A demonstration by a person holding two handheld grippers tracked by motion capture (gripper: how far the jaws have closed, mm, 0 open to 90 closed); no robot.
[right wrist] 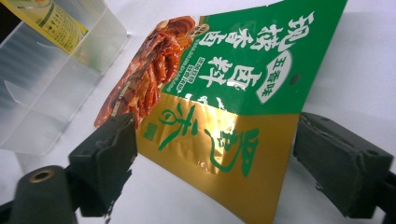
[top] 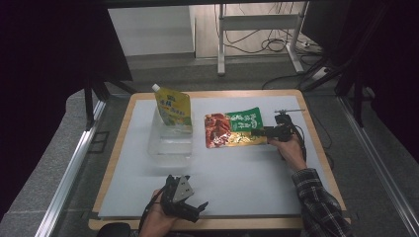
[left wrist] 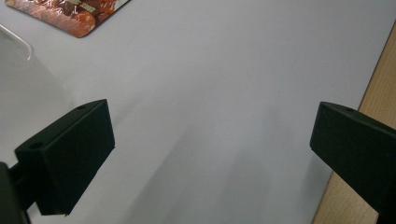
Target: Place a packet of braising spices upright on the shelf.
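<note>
A flat food packet [top: 232, 129], green, gold and red with printed meat, lies on the white mat right of centre. My right gripper [top: 257, 132] comes in from the right at its gold end. In the right gripper view the packet [right wrist: 224, 93] lies between the two wide-spread jaws of the right gripper [right wrist: 215, 140]; the pads stand at its edges and do not visibly press on it. My left gripper [top: 200, 211] rests near the table's front edge, open, with only bare mat between the jaws of the left gripper [left wrist: 210, 135].
A clear plastic container [top: 168, 148] stands left of the packet, with a yellow spout pouch [top: 173, 108] upright at its far end. The mat [top: 247, 173] lies on a wooden table whose edge [left wrist: 373, 93] runs beside the left gripper. Cables and a metal stand are on the floor behind.
</note>
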